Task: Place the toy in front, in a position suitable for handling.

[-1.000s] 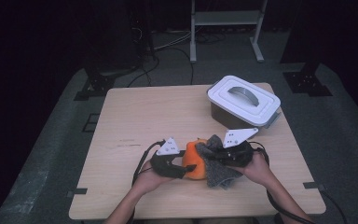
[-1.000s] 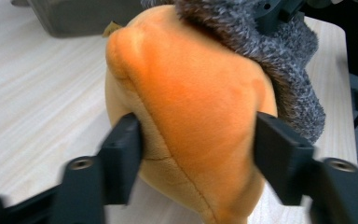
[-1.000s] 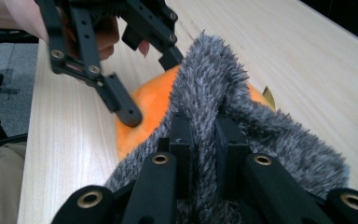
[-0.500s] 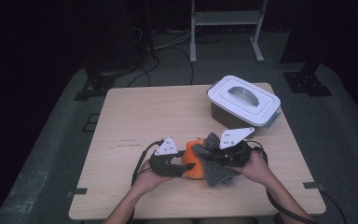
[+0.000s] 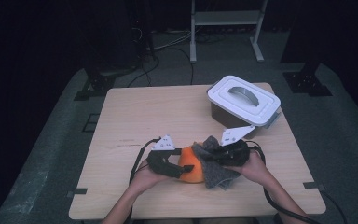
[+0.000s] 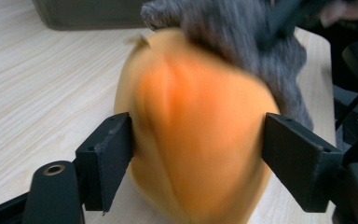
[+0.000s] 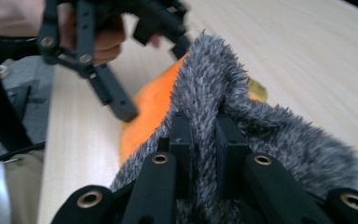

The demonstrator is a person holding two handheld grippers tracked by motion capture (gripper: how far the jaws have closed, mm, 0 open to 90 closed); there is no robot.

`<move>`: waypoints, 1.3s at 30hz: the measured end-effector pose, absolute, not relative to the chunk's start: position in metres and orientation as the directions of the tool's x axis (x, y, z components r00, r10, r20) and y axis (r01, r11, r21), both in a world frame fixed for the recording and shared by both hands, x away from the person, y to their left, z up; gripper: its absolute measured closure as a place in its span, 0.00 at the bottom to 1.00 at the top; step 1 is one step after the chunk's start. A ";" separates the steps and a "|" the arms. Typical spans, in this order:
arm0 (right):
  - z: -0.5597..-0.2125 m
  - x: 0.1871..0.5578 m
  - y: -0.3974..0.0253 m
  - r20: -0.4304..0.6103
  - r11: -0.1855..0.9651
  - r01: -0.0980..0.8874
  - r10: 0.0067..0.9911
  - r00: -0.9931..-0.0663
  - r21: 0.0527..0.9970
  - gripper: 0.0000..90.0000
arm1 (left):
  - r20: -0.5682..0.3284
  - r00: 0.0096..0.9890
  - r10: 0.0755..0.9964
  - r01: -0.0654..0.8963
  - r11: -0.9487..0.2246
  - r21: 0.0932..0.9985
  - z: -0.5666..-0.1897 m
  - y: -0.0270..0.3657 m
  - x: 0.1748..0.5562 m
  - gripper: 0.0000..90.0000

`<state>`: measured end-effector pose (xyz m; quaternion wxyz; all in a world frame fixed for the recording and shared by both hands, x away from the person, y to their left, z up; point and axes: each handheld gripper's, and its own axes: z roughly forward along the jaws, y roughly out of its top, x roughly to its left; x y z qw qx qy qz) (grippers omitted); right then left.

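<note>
High view: wooden table w/ pale grain, person's forearms coming in from the bottom edge. Left gripper and right gripper meet near the front edge, centre-right. Between them an orange object, rounded, resting on the tabletop, w/ a grey fuzzy cloth draped over its right side and spilling onto the table. Behind and to the right, well apart from the grippers: a box w/ white lid, rounded corners, grey handle on top, darker body below. Floor around is grey carpet, dark beyond.

Left gripper view: adds the grip detail. Orange object sits between the two black blocky jaws, one pressed on each flank, so left tongs are clamped on it. Surface smooth, skin-like, deeper orange in the middle, paler at the edges; blurred. Grey cloth lies over its top, far side.

Right gripper view: jaws nearly together w/ a ridge of grey cloth pinched between, so right tongs are closed on the cloth. Pile is shaggy, long fibres, grey w/ lighter tips. Orange object peeks out beneath, left of the fold. Left gripper seen farther off, hand behind it.
</note>
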<state>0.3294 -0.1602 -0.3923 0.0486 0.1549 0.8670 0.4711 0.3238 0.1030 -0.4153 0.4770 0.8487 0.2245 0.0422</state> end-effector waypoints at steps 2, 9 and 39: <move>-0.393 0.325 -0.155 0.059 0.523 0.212 0.294 -0.954 0.825 0.88 | -0.111 0.905 0.411 0.314 -0.465 0.828 -0.417 0.103 0.321 0.36; -0.372 0.322 -0.141 -0.019 0.560 0.135 0.261 -0.965 0.817 0.88 | 0.027 0.936 0.352 0.176 -0.532 0.828 -0.414 0.099 0.310 0.48; -0.397 0.325 -0.169 0.107 0.533 0.250 0.284 -0.953 0.808 0.88 | -0.145 0.927 0.346 0.300 -0.452 0.840 -0.413 0.119 0.323 0.38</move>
